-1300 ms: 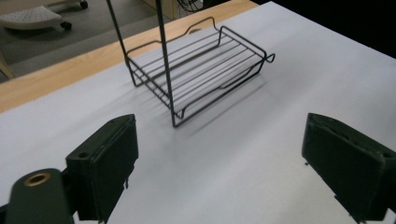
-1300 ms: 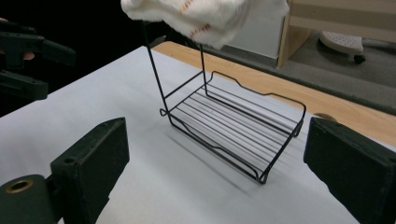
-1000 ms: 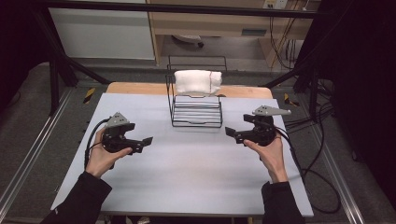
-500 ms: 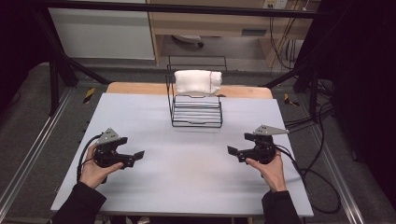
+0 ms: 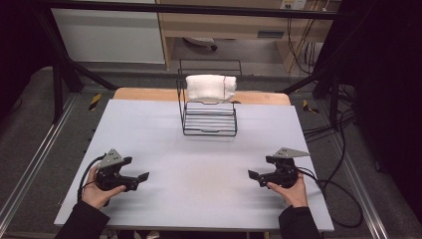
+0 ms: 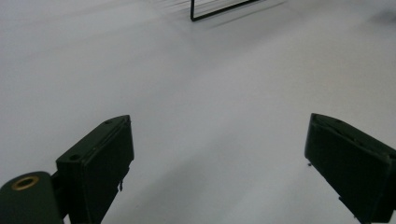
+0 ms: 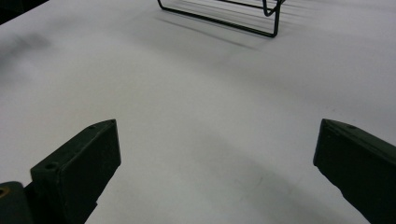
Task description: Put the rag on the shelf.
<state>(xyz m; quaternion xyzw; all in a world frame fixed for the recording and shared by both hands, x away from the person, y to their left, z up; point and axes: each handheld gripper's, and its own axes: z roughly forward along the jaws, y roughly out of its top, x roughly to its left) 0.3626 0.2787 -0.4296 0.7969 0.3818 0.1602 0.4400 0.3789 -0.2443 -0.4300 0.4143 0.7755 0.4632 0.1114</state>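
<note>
A black wire rack (image 5: 209, 118) stands at the far middle of the white table (image 5: 199, 164), and a white rolled towel (image 5: 210, 86) rests on its upper bar. My left gripper (image 5: 141, 179) is held low over the near left of the table, open, with nothing between its jaws. Over the near right my right gripper (image 5: 255, 176) is open too and holds nothing. In the left gripper view a corner of the rack (image 6: 219, 8) shows far ahead of the left gripper (image 6: 219, 163). The right gripper view has the rack's base (image 7: 224, 16) far beyond the right gripper (image 7: 217, 163).
A wooden strip (image 5: 149, 94) runs along the table's far edge behind the rack. Black cables (image 5: 338, 194) trail off the right side. Metal frame rails (image 5: 30, 164) border the table on the floor at left and right.
Both hands have drawn back toward the near edge of the table, away from the rack, and spread a little further apart. Both grippers stay open.
</note>
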